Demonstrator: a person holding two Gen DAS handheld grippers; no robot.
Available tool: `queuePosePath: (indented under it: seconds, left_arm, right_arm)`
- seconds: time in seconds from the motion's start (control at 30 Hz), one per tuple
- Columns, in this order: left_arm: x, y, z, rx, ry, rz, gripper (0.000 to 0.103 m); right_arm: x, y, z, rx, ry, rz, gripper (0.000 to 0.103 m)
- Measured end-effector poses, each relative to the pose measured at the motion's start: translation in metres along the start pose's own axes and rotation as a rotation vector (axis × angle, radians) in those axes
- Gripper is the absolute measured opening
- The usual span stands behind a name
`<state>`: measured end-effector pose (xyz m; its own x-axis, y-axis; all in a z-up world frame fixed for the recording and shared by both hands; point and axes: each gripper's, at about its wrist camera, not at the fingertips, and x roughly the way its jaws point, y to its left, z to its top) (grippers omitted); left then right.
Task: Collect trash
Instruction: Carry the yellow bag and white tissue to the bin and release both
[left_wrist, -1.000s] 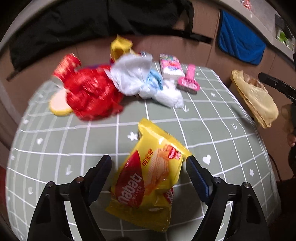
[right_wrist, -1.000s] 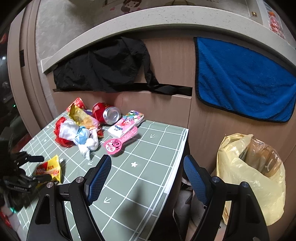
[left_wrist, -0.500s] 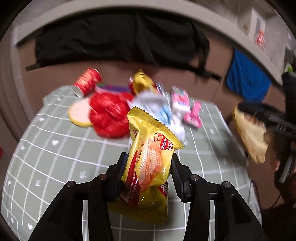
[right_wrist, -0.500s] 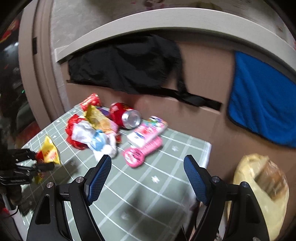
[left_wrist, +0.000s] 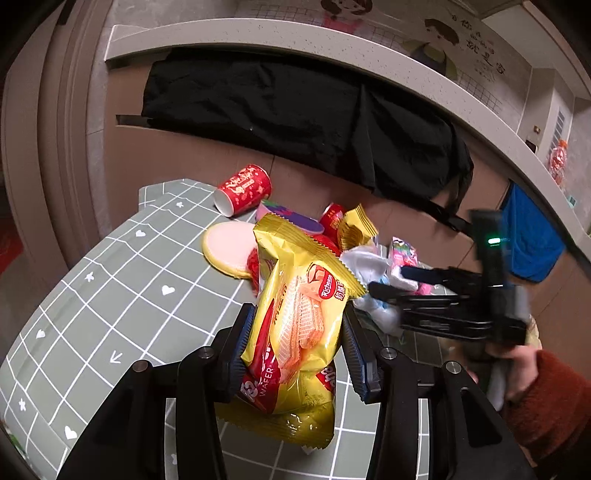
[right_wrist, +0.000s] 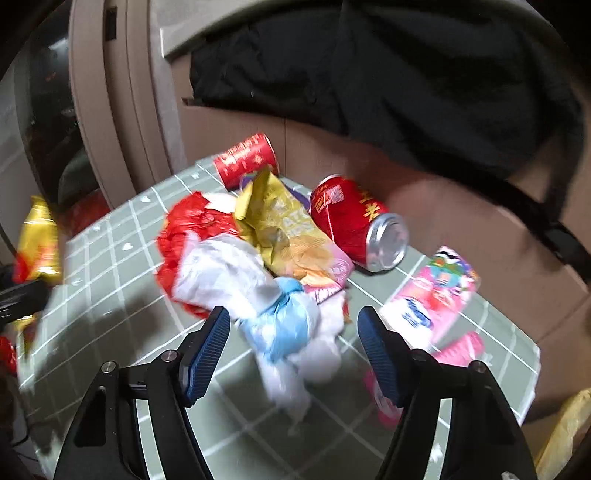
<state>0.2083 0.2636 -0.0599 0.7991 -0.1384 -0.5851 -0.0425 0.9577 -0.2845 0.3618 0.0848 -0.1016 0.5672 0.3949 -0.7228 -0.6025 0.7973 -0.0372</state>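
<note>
- The left gripper (left_wrist: 297, 352) has its 2 jaws pressed against the sides of the yellow wafer packet (left_wrist: 295, 321), roughly half open because the puffy packet fills the gap. The grip sits low on the packet, so the top stands up and the bottom seam hangs free.
- The packet is clear of the green checked table (left_wrist: 110, 295), on the near side of the trash heap; lifted like this, it can probably be carried off without dragging.
- The right gripper (right_wrist: 293, 341) has its jaws closing from wide, with the white and blue crumpled plastic (right_wrist: 284, 317) between them. The pads do not yet press it, so nothing is held.
- That plastic lies at the near edge of the trash heap, an easy first pick.
- Behind the plastic in the heap lie the gold wrapper (right_wrist: 280, 218), the red crinkled wrapper (right_wrist: 184, 229) and the red can (right_wrist: 351, 221) on its side; the red paper cup (right_wrist: 245, 158) lies at the far edge.
- Right of the heap lies a pink tissue pack (right_wrist: 432, 295).
</note>
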Motion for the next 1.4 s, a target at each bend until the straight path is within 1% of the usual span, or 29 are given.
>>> queuePosePath:
  seconds: [0.07, 0.13, 0.17, 0.2, 0.23, 0.33, 0.47, 0.57, 0.7, 0.77, 0.87, 0.9, 1.0, 1.13, 1.3, 1.4]
  left_arm:
    - [0.0, 0.001, 0.0, -0.009, 0.002, 0.0, 0.046]
    - [0.001, 0.001, 0.001, -0.018, 0.006, 0.002, 0.046]
    - [0.002, 0.001, 0.001, -0.021, 0.006, 0.003, 0.046]
    - [0.002, 0.0, 0.001, -0.023, 0.006, 0.003, 0.046]
    - [0.003, -0.002, 0.002, -0.024, 0.006, 0.001, 0.046]
    - [0.004, -0.012, 0.005, -0.019, 0.001, -0.012, 0.046]
    - [0.003, -0.042, 0.015, 0.011, -0.032, -0.04, 0.046]
    - [0.001, -0.079, 0.025, 0.047, -0.073, -0.074, 0.046]
    - [0.001, -0.136, 0.035, 0.11, -0.118, -0.126, 0.046]
    - [0.003, -0.171, 0.039, 0.144, -0.137, -0.157, 0.046]
    - [0.007, -0.22, 0.038, 0.19, -0.163, -0.197, 0.047]
    - [0.01, -0.239, 0.038, 0.208, -0.169, -0.211, 0.047]
    - [0.017, -0.281, 0.035, 0.25, -0.176, -0.241, 0.047]
    - [0.025, -0.339, 0.025, 0.31, -0.188, -0.3, 0.047]
    - [0.037, -0.385, 0.016, 0.332, -0.164, -0.376, 0.047]
    - [0.044, -0.407, 0.012, 0.343, -0.154, -0.398, 0.047]
  right_arm:
    - [0.015, -0.001, 0.0, -0.004, 0.033, 0.002, 0.064]
    - [0.021, -0.004, -0.001, 0.018, 0.066, 0.079, 0.045]
    - [0.02, -0.006, -0.002, 0.035, 0.071, 0.123, 0.032]
    - [0.012, -0.008, -0.003, 0.057, 0.061, 0.158, 0.033]
    - [0.006, -0.009, -0.003, 0.061, 0.046, 0.162, 0.032]
    - [-0.033, -0.013, -0.003, 0.064, -0.03, 0.125, 0.032]
    - [-0.087, -0.035, -0.003, 0.124, -0.111, 0.118, 0.032]
    - [-0.136, -0.061, -0.01, 0.164, -0.179, 0.08, 0.032]
    - [-0.194, -0.095, -0.023, 0.198, -0.258, -0.01, 0.033]
    - [-0.218, -0.114, -0.032, 0.218, -0.289, -0.048, 0.033]
    - [-0.256, -0.138, -0.05, 0.241, -0.334, -0.13, 0.033]
    - [-0.27, -0.149, -0.059, 0.252, -0.351, -0.172, 0.033]
    - [-0.298, -0.177, -0.079, 0.292, -0.374, -0.249, 0.033]
    - [-0.32, -0.206, -0.104, 0.345, -0.386, -0.323, 0.034]
    - [-0.344, -0.236, -0.132, 0.407, -0.397, -0.376, 0.035]
    - [-0.352, -0.25, -0.144, 0.431, -0.402, -0.406, 0.035]
